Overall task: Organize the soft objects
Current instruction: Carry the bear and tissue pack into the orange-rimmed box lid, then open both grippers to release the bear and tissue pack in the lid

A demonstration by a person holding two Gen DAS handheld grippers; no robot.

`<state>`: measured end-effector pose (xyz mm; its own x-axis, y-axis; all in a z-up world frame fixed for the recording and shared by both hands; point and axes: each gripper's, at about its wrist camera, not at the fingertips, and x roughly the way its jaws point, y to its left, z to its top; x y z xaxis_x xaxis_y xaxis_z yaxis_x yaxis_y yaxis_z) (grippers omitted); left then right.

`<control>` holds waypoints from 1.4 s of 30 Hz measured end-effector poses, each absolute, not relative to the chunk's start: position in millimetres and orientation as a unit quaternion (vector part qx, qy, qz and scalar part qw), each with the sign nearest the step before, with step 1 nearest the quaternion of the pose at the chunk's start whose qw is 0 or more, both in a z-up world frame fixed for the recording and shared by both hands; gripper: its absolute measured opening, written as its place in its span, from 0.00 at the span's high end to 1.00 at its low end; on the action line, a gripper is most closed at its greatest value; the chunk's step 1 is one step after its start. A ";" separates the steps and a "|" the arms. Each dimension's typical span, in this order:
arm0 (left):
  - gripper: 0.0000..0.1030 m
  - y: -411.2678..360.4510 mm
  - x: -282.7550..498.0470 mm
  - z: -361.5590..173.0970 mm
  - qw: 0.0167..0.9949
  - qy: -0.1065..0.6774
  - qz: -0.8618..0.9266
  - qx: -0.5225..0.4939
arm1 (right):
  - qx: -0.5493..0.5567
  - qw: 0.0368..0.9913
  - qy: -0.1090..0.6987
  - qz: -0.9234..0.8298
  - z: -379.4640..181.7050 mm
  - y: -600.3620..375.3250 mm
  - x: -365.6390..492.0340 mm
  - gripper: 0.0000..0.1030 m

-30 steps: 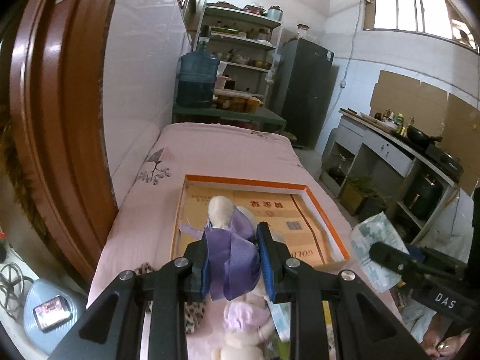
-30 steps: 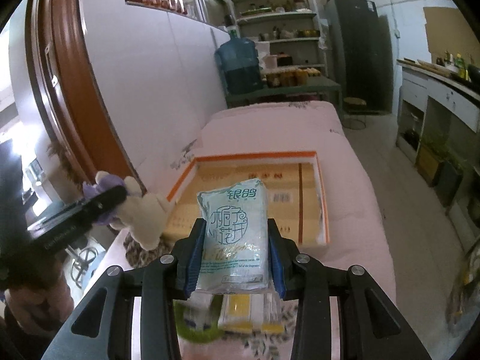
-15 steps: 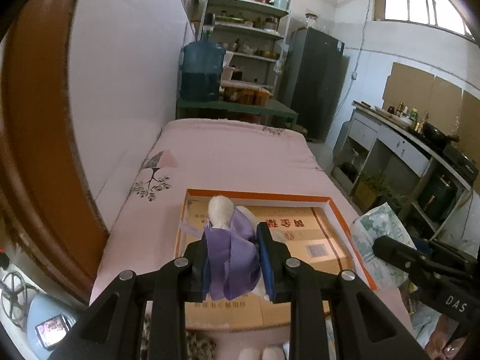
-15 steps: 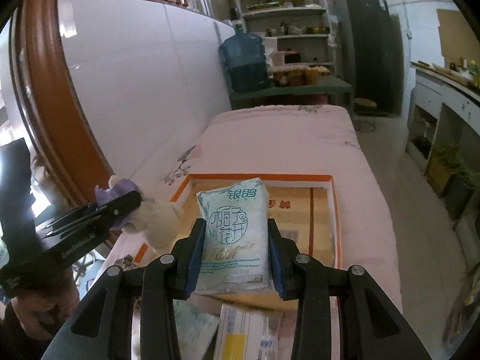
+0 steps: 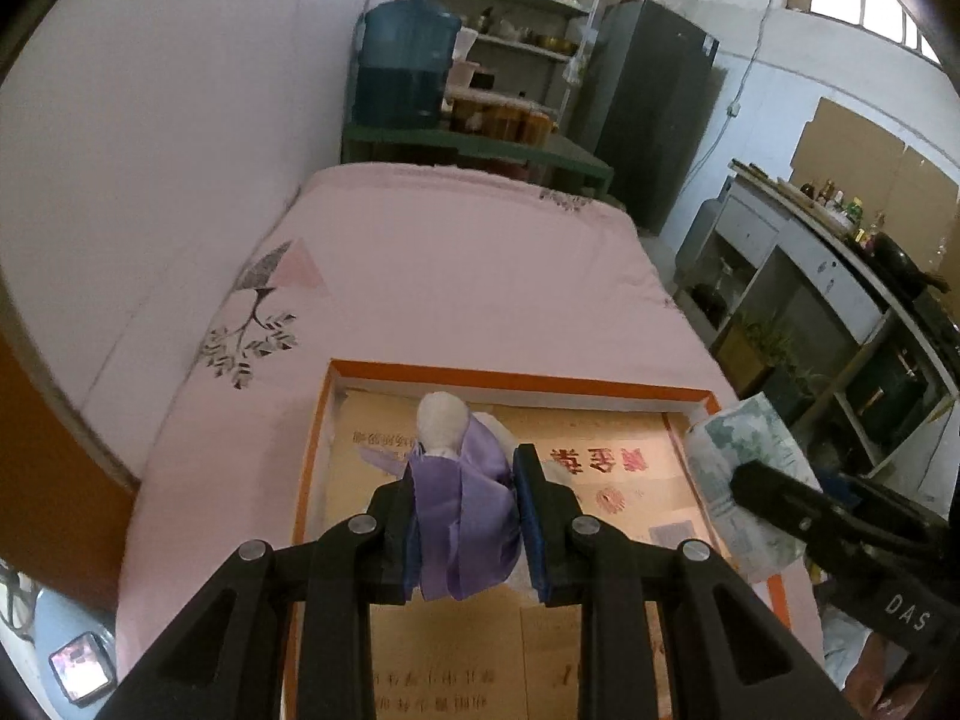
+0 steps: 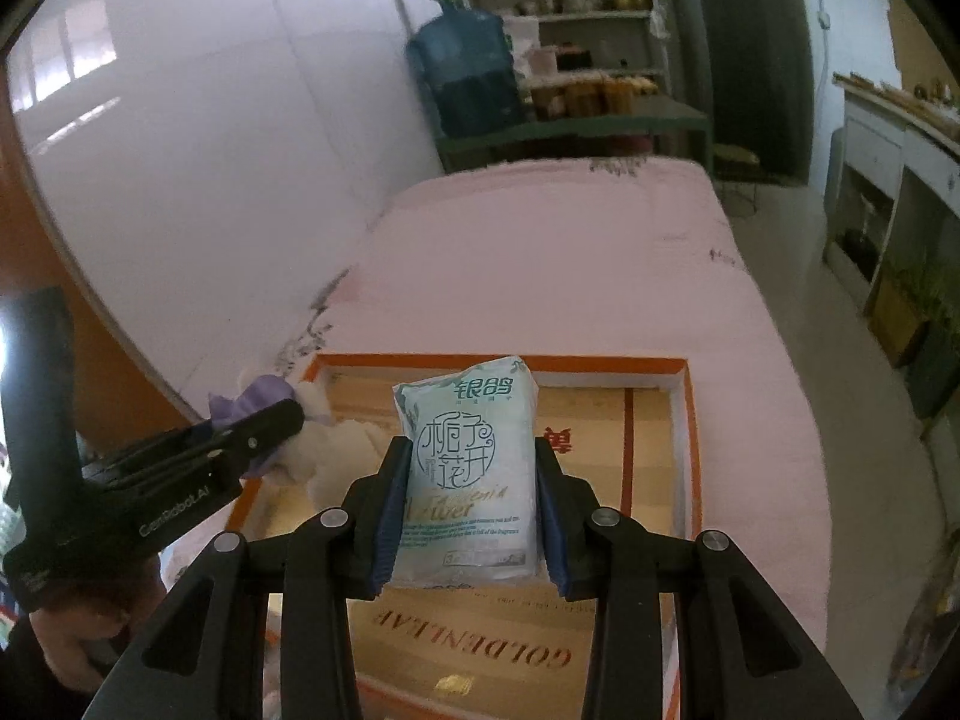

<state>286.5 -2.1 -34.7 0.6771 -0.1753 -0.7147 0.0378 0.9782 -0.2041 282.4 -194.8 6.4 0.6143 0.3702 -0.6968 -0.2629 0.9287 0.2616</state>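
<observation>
So there's a shallow cardboard tray with an orange rim sitting on a pink bedspread, and both grippers hang over it. Past the tray's far rim the bedspread is bare up to a green bench with a big blue water jug on it. A white wall runs tight along the left edge of the bed, and the right side drops off to floor and kitchen counters. The left gripper is clamped on a plush toy: purple satin cloth bunched between the blue pads, with a cream fuzzy limb or ear poking up past them; it hangs over the tray's left half. The right gripper squeezes a pack of tissues, pale blue-green plastic with teal and dark characters printed on it, held upright over the middle of the tray. The right wrist view catches the toy's fluffy white body from the side right at the tray's left rim, plus the hand on the left gripper's handle. The left view only shows the pack's crinkly side near the tray's right rim.
</observation>
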 end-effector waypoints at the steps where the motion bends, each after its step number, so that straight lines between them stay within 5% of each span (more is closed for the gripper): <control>1: 0.74 -2.4 292.1 -38.5 0.909 0.403 -0.061 -0.091 | 0.066 0.894 0.406 0.176 2.7 -194.6 285.9 0.61; 17: 0.73 0.0 319.0 -67.6 0.892 0.427 -0.075 -0.125 | 0.081 0.870 0.460 0.159 -47.6 -199.6 320.7 0.61; 30: 0.52 6.4 321.2 -76.3 0.888 0.433 -0.080 -0.131 | 0.083 0.862 0.478 0.151 -68.6 -204.0 326.8 0.58; 42: 0.40 2.8 306.1 -58.3 0.906 0.396 -0.086 -0.119 | 0.049 0.872 0.467 0.136 -67.3 -200.8 316.3 0.38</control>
